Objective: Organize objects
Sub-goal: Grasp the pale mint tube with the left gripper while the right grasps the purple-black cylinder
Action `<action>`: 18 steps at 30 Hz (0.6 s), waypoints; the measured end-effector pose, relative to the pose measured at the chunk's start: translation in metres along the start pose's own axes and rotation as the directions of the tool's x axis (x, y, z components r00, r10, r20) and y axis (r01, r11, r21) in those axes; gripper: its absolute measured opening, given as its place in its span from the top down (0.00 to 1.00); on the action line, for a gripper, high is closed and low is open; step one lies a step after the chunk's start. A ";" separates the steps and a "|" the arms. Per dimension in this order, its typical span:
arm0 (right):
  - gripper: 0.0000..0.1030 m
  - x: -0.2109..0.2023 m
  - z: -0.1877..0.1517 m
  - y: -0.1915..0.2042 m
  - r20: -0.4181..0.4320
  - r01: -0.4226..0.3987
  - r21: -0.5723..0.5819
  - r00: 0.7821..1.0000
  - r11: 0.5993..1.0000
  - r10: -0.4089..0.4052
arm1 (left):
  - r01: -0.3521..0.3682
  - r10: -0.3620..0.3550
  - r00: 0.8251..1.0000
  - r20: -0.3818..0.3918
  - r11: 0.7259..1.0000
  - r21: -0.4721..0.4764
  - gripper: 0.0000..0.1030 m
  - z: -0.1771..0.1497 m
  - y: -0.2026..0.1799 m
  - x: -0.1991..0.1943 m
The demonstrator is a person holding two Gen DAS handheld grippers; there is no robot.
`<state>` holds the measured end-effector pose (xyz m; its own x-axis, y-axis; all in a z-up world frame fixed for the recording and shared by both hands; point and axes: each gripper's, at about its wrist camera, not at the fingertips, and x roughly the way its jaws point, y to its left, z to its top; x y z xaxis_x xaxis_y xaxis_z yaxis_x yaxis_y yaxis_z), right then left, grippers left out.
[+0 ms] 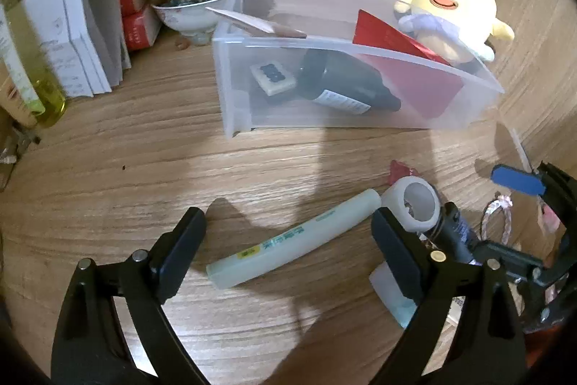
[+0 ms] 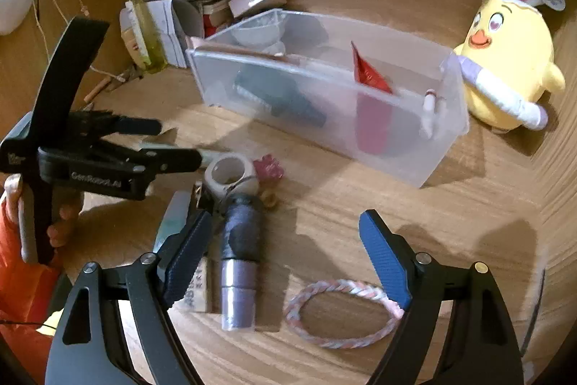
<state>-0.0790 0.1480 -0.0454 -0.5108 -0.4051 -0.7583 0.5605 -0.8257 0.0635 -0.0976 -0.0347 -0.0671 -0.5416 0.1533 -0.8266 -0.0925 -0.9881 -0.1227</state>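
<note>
Left gripper [image 1: 288, 240]: jaws spread wide, nothing clamped, pointing steeply down. Right gripper [image 2: 285, 248]: jaws wide, blue pads [image 2: 386, 262] clear, angled down. Hand [image 2: 54, 226] grips left tool at 9 o'clock.

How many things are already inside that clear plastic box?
4 that I can make out in the clear box: a dark bottle, a small pale block, a red packet and a white tube. More may be hidden.

Two close downward wrist views, shared clear bin [image 1: 346, 85] [image 2: 324, 103].
</note>
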 end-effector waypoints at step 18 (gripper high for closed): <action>0.75 0.013 -0.007 0.010 -0.044 -0.035 -0.023 0.998 0.999 0.034 | 0.007 -0.008 1.000 0.019 0.999 0.035 0.77 -0.010 -0.003 -0.011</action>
<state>-0.0757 0.1374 -0.0592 -0.4621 -0.4152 -0.7837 0.5927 -0.8019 0.0753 -0.0831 -0.0333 -0.0627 -0.5563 0.1615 -0.8152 -0.1256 -0.9860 -0.1096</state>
